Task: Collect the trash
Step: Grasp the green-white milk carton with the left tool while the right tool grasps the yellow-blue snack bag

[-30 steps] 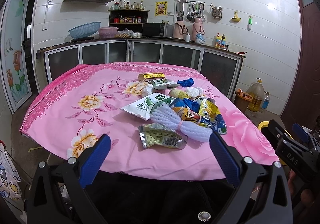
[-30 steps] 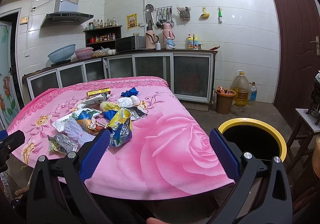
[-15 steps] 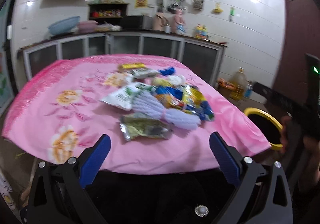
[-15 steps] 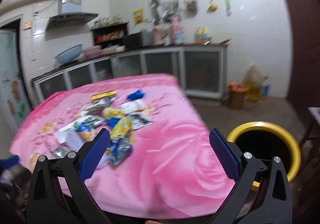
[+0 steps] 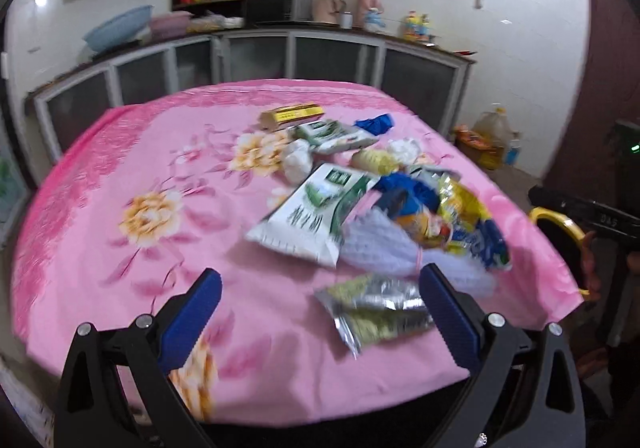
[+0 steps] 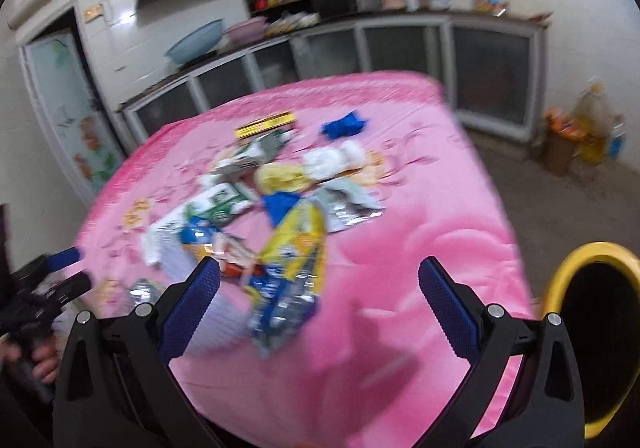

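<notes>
A heap of trash lies on the pink flowered tablecloth (image 5: 120, 176): a silver-green wrapper (image 5: 376, 308) nearest the edge, a white foam net (image 5: 384, 248), a white-green packet (image 5: 316, 212), a yellow-blue snack bag (image 6: 292, 252), blue scraps, white tissue and a yellow box (image 5: 292, 114). My left gripper (image 5: 320, 308) is open and empty above the near table edge, beside the silver-green wrapper. My right gripper (image 6: 320, 300) is open and empty over the table, just short of the yellow-blue bag. A yellow-rimmed black bin (image 6: 596, 308) stands right of the table.
Kitchen cabinets (image 5: 280, 56) and a cluttered counter run along the back wall. A small bin and oil bottles (image 6: 576, 136) stand on the floor at the right. A glass door (image 6: 68, 116) is at the left. The other gripper shows at each view's edge.
Both grippers have moved forward and tilted down toward the trash heap; the table fills more of each view. Both stay open.
</notes>
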### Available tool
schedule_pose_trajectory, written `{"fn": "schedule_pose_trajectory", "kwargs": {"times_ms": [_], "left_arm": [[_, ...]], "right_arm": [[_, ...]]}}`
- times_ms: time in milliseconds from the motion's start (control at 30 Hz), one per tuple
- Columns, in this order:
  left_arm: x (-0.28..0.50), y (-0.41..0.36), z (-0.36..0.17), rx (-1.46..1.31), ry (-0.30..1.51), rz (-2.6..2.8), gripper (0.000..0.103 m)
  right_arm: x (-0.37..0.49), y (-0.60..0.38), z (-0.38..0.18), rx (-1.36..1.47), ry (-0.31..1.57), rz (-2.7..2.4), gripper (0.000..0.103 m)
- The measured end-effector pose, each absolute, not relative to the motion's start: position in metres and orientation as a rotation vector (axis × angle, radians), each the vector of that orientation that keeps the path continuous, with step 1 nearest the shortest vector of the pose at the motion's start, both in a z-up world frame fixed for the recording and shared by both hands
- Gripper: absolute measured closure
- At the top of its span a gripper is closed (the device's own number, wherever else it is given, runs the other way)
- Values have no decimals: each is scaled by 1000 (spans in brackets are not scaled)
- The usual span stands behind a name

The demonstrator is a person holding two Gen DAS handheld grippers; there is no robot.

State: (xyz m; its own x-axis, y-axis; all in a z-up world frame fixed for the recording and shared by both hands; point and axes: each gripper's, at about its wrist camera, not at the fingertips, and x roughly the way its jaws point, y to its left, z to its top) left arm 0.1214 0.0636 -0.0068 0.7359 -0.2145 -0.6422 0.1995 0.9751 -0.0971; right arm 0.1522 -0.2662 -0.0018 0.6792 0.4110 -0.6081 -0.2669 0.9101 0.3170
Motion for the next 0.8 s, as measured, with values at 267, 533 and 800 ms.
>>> {"fn": "schedule_pose_trajectory", "kwargs": {"times_ms": [267,533,800], "left_arm": [[190,87,-7,13,761,-376,8],[241,67,-19,141,859,-570,8],[283,36,-36,181,998,-709,8]], "right_arm": [[187,-253,2,172,839,471,8],[212,-250,-19,211,968,439,8],[228,-241,-27,223,1028,449,8]]}}
